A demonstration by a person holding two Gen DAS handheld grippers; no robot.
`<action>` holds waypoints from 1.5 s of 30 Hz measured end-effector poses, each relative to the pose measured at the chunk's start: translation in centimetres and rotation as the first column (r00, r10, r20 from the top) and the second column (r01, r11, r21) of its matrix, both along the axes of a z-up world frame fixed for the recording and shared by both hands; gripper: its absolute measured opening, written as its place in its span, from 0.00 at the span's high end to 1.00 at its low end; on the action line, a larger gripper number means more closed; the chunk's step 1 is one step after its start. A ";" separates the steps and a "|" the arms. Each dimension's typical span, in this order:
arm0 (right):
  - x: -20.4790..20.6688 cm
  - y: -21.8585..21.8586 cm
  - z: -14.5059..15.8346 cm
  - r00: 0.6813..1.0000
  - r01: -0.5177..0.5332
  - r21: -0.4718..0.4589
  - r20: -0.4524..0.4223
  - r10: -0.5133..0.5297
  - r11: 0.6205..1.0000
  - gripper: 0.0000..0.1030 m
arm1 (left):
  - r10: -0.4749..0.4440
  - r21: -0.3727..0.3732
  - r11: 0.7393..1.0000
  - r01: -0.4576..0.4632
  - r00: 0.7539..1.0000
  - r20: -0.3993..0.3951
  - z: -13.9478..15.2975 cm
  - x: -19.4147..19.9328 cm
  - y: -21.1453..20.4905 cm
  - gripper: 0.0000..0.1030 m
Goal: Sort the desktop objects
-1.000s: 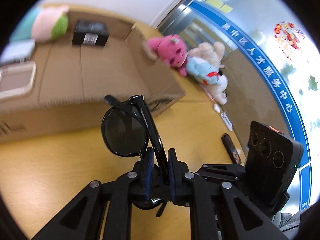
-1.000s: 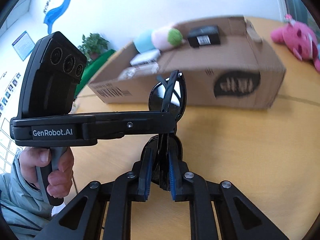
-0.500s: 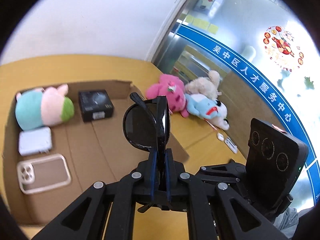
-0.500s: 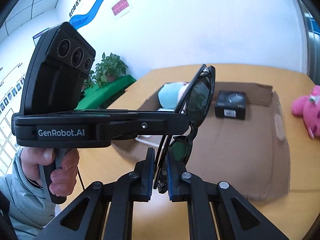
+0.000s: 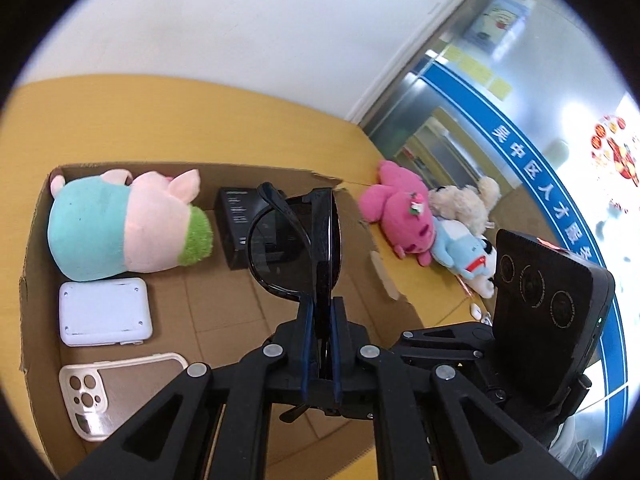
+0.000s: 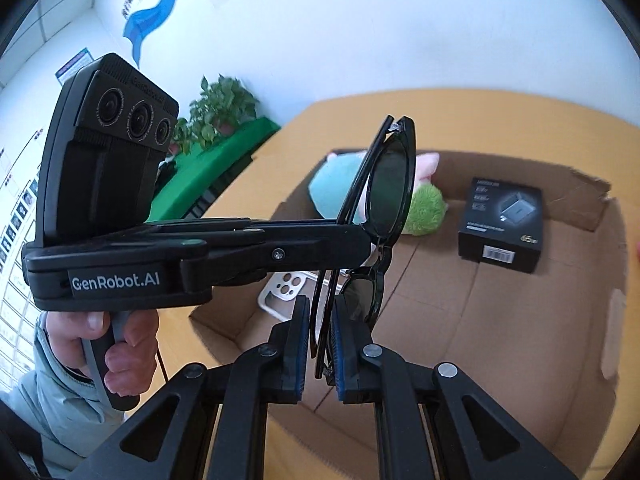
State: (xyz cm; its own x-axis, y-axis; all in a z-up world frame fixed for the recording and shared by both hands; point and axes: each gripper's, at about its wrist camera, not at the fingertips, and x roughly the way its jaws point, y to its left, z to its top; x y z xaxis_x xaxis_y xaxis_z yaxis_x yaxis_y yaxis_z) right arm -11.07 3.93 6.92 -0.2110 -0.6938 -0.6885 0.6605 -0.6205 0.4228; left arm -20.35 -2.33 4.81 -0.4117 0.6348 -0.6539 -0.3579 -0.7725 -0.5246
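Observation:
A pair of black sunglasses (image 5: pixel 288 248) hangs above the open cardboard box (image 5: pixel 36 220), held by both grippers at once. My left gripper (image 5: pixel 320 308) is shut on the frame near one lens. My right gripper (image 6: pixel 320 312) is shut on the folded temple arms below the other lens (image 6: pixel 390 192). In the right wrist view the left tool's body (image 6: pixel 112 168) reaches in from the left, gripped by a hand (image 6: pixel 116 344). The sunglasses hide part of the black carton behind them.
In the box lie a pig plush (image 5: pixel 120 224), a black carton (image 6: pixel 504 224), a white case (image 5: pixel 104 312) and a phone case (image 5: pixel 120 392). Pink (image 5: pixel 400 216), beige (image 5: pixel 464 200) and blue (image 5: pixel 464 248) plush toys lie on the yellow table right of it.
Both grippers rose and moved forward together with the sunglasses, from in front of the box's side wall to above its open inside. The grips stayed on the glasses.

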 end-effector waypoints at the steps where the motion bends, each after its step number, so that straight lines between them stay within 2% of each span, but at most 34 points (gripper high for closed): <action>1: -0.3 -0.2 -0.5 1.000 -0.005 0.006 0.017 0.005 1.000 0.91 | 0.007 0.002 1.000 -0.007 1.000 0.023 -0.7 -0.9 -0.3 0.93; 6: -5.4 -1.8 -5.1 0.987 -0.007 0.021 0.163 0.004 1.000 0.91 | 0.051 0.001 0.999 -0.051 0.987 0.155 -5.3 -4.7 -1.0 0.94; 9: -7.6 -2.2 -8.6 0.967 -0.009 0.033 0.255 0.000 0.999 0.91 | 0.068 0.002 0.998 -0.071 0.967 0.246 -8.6 -6.2 -1.2 0.94; 11: -8.7 -2.5 -11.0 0.953 -0.004 0.061 0.302 -0.015 0.998 0.91 | 0.060 0.005 0.998 -0.064 0.959 0.278 -10.0 -6.7 -0.9 0.93; 13: -9.5 -2.3 -12.9 0.928 0.005 0.065 0.371 -0.029 0.998 0.91 | 0.046 -0.022 0.999 -0.041 0.958 0.283 -10.6 -6.7 -0.1 0.92; 15: -10.0 -1.9 -13.6 0.912 0.019 0.055 0.409 -0.040 0.998 0.91 | 0.046 -0.022 0.999 -0.041 0.955 0.294 -10.7 -6.8 0.2 0.92; 20: -10.1 -1.6 -14.2 0.903 0.013 0.074 0.427 -0.044 0.997 0.85 | 0.054 -0.062 0.997 -0.037 0.951 0.304 -10.8 -6.5 1.0 0.91; 23: -9.2 -1.3 -13.5 0.900 0.021 0.066 0.432 -0.048 0.998 0.78 | 0.066 -0.077 0.996 -0.044 0.952 0.300 -10.5 -6.4 1.0 0.91; 24: -8.9 -1.2 -13.1 0.904 0.022 0.073 0.424 -0.052 0.997 0.73 | 0.068 -0.087 0.995 -0.043 0.952 0.297 -10.4 -6.2 1.0 0.91; 25: -8.5 -1.2 -12.6 0.909 0.024 0.079 0.412 -0.055 0.997 0.65 | 0.068 -0.094 0.995 -0.042 0.954 0.291 -10.2 -6.1 1.0 0.90; 27: -7.0 -0.6 -10.8 0.928 0.027 0.075 0.370 -0.053 0.997 0.55 | 0.070 -0.093 0.995 -0.047 0.961 0.268 -9.3 -5.2 0.6 0.89; 31: -3.0 0.3 -7.4 0.974 0.052 0.136 0.214 -0.081 0.989 0.32 | 0.085 -0.096 0.993 -0.067 0.975 0.205 -7.5 -3.1 0.4 0.81; 33: -0.5 0.7 -5.7 0.990 0.066 0.178 0.110 -0.087 0.982 0.27 | 0.106 -0.115 0.989 -0.090 0.985 0.139 -6.0 -1.4 0.4 0.74; 36: 3.3 2.0 -3.6 0.992 0.120 0.209 -0.061 -0.110 0.971 0.16 | 0.139 -0.178 0.974 -0.142 0.990 -0.028 -3.3 2.1 0.1 0.58; 38: 5.7 2.7 -2.8 0.970 0.189 0.211 -0.189 -0.150 0.959 0.08 | 0.158 -0.224 0.954 -0.197 0.971 -0.178 -1.5 5.4 0.0 0.48; 40: 8.2 3.8 -2.7 0.925 0.275 0.192 -0.321 -0.205 0.942 0.02 | 0.170 -0.254 0.935 -0.247 0.942 -0.289 -0.5 8.0 -0.1 0.28; 42: 10.2 4.9 -3.2 0.874 0.346 0.154 -0.411 -0.259 0.926 0.01 | 0.198 -0.284 0.900 -0.329 0.892 -0.407 -0.3 11.2 -0.2 0.21; 45: 11.5 6.8 -4.4 0.828 0.431 0.113 -0.444 -0.343 0.895 0.01 | 0.216 -0.297 0.871 -0.392 0.848 -0.484 -1.4 14.1 -0.1 0.21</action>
